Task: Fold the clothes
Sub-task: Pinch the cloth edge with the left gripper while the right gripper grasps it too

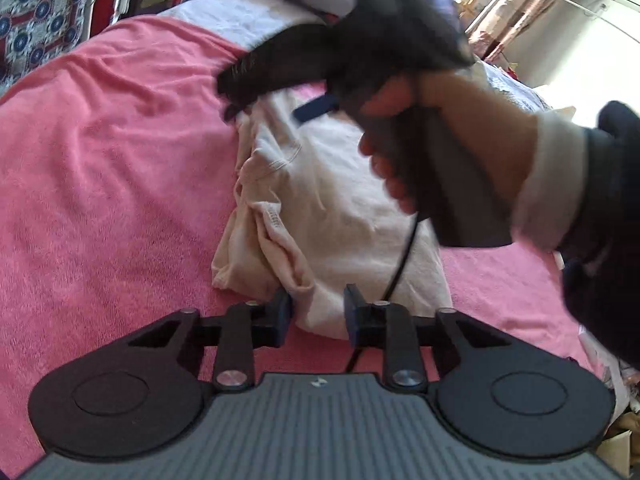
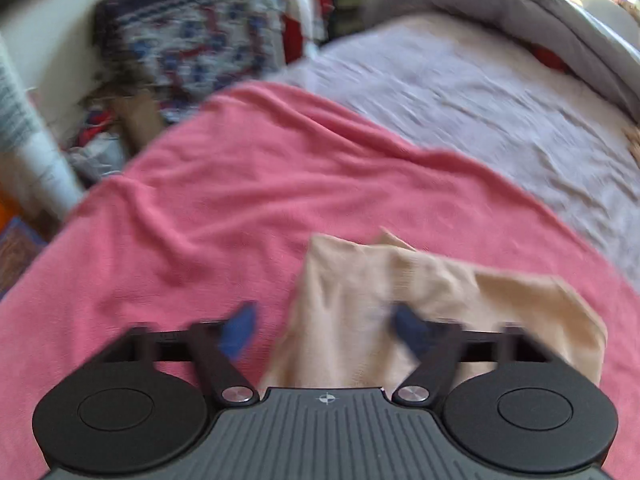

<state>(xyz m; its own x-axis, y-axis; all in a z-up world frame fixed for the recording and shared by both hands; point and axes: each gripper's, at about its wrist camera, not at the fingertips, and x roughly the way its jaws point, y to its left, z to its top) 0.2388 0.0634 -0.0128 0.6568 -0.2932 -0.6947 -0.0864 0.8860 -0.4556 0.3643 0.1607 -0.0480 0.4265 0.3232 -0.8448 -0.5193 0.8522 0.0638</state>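
My left gripper (image 1: 318, 314) sits low over the near edge of the cream garment (image 1: 320, 200). Jaws narrowed but a gap shows between the blue pads; a fold of the garment's hem lies in that gap. Can't tell whether the pads actually press on it.

My right gripper (image 2: 324, 330) is over the same cream garment (image 2: 400, 300), jaws apart, one pad over the pink blanket (image 2: 200, 220), the other over the fabric. Nothing pinched. That view is motion-blurred.

From the left wrist camera the right gripper (image 1: 240, 96) shows as a dark blurred shape at the garment's far end, my right hand (image 1: 440, 148) around its handle, pale cuff and dark sleeve behind. A black cable (image 1: 404, 256) hangs from it across the cloth.

The garment is bunched and partly folded in the middle of the pink blanket (image 1: 100, 160), stitched seam and hem edge facing up. Beyond the blanket: a pale lilac sheet (image 2: 480, 112), then a grey quilt (image 2: 520, 8) along the far side. A patterned blue-red-white textile (image 2: 192, 40) stands off the bed at the left.
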